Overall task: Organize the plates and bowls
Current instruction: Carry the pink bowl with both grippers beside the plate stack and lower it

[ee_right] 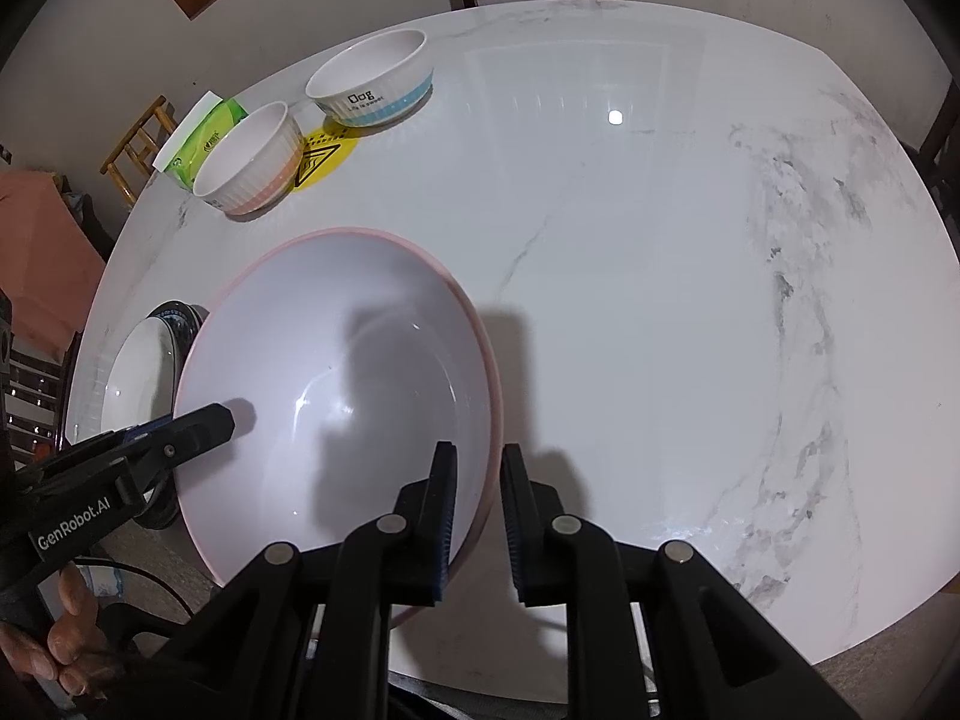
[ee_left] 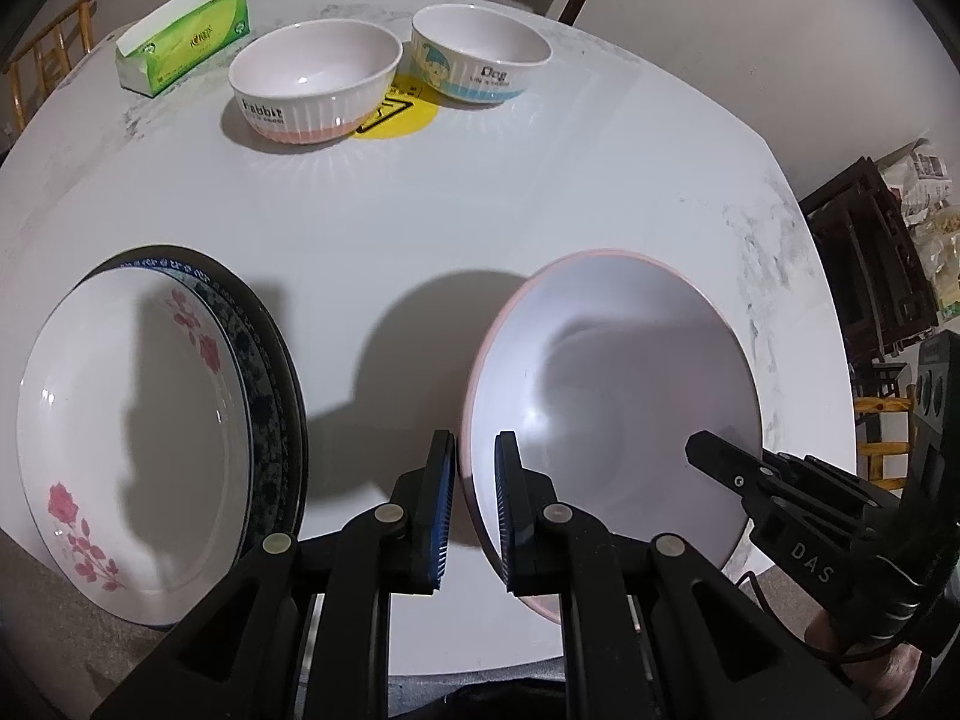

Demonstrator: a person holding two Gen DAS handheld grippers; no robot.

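A large pink-rimmed bowl [ee_left: 606, 396] was held tilted above the counter [ee_left: 420, 222] at lower centre of both frames. Its left rim was clamped by the left gripper [ee_left: 474, 504], its right rim by the right gripper [ee_right: 480, 516]. Stacked plates [ee_left: 150, 438] were seen at lower left, and two small bowls [ee_left: 315, 84] beside a tissue pack [ee_left: 180, 42] at upper left.
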